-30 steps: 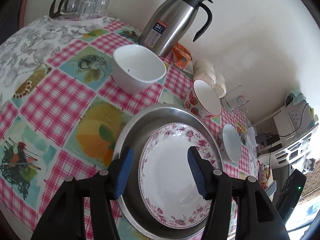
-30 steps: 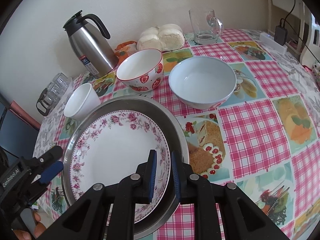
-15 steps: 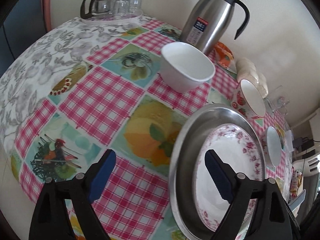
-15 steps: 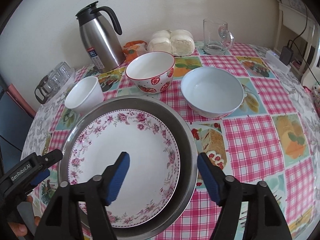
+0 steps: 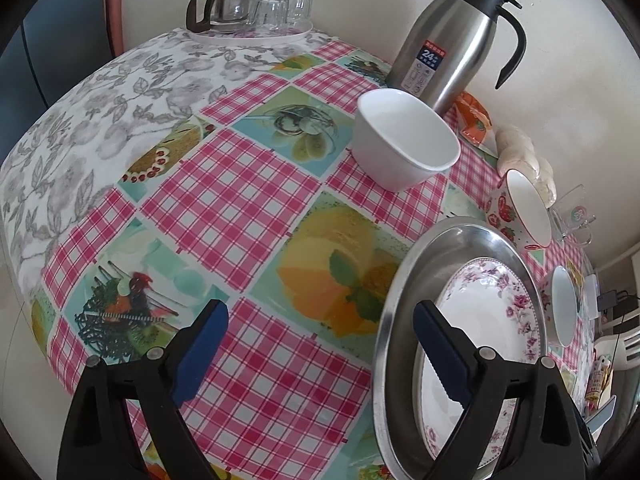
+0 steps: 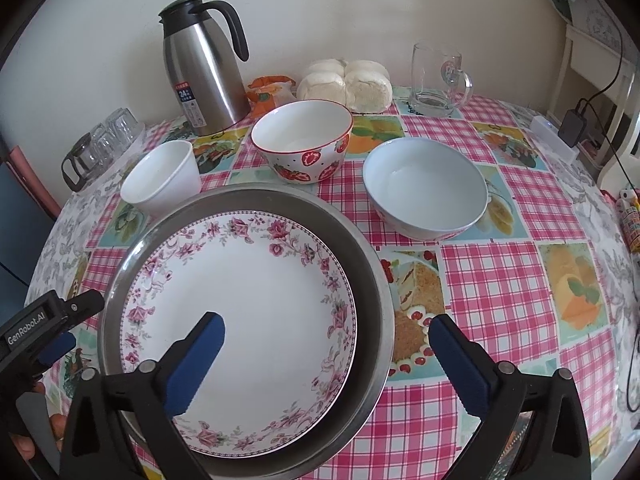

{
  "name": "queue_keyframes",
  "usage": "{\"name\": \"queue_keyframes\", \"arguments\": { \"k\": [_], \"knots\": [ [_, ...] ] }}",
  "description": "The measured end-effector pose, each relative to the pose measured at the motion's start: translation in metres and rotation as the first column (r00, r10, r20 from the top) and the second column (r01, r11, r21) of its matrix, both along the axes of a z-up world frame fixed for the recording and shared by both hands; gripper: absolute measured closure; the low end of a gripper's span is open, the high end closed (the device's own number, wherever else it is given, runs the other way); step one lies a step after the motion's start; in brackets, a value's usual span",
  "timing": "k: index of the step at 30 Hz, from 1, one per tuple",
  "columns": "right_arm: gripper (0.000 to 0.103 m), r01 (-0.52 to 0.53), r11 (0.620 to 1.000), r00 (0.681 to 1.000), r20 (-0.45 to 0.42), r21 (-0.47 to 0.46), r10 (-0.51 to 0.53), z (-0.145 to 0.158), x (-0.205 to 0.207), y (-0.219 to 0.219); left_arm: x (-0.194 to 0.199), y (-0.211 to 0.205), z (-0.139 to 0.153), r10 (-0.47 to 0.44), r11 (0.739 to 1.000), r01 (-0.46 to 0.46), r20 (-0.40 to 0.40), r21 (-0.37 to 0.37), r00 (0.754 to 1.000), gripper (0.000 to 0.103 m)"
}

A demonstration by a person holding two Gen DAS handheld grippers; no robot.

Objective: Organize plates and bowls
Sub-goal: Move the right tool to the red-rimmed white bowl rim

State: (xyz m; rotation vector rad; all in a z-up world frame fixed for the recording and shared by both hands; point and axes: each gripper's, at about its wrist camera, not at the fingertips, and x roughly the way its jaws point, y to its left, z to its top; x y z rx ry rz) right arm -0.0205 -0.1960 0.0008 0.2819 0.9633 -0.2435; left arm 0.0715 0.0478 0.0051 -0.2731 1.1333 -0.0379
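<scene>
A floral-rimmed white plate (image 6: pixel 248 280) lies inside a wide steel dish (image 6: pixel 372 280) on the checked tablecloth. My right gripper (image 6: pixel 326 322) hovers over the near right rim of both, its jaws opening wide, pads touching nothing. My left gripper (image 5: pixel 320 312) is also opening. Its left finger is over bare cloth, its right finger over the steel dish (image 5: pixel 404 304) and floral plate (image 5: pixel 492 312), and it holds nothing. Behind stand a plain white bowl (image 6: pixel 160 176), a strawberry-print bowl (image 6: pixel 304 140) and a pale blue bowl (image 6: pixel 424 188).
A steel thermos jug (image 6: pixel 204 68), an orange packet (image 6: pixel 268 92), wrapped buns (image 6: pixel 344 80) and a glass mug (image 6: pixel 436 80) line the wall. A tray of glasses with a glass pot (image 5: pixel 248 12) sits at the far left corner. A charger and cables (image 6: pixel 572 128) lie at the right edge.
The right gripper, shut on the plates' near rim, has opened wide and let go. The left gripper has widened and swung left, off the plate's centre towards the cloth.
</scene>
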Motion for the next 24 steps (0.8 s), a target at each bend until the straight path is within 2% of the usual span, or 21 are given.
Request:
{"name": "queue_keyframes", "arguments": {
  "k": [6, 24],
  "knots": [
    [0.0, 0.016, 1.0, 1.0, 0.016, 0.001, -0.016, 0.001, -0.001, -0.004, 0.001, -0.001, 0.004, -0.001, 1.0, 0.001, 0.025, -0.007, 1.0, 0.009],
    [0.0, 0.067, 0.998, 0.99, 0.124, -0.006, -0.066, 0.014, 0.012, -0.026, 0.032, -0.029, 0.023, -0.065, 0.996, 0.077, 0.219, -0.05, 0.974, 0.009]
  ]
}}
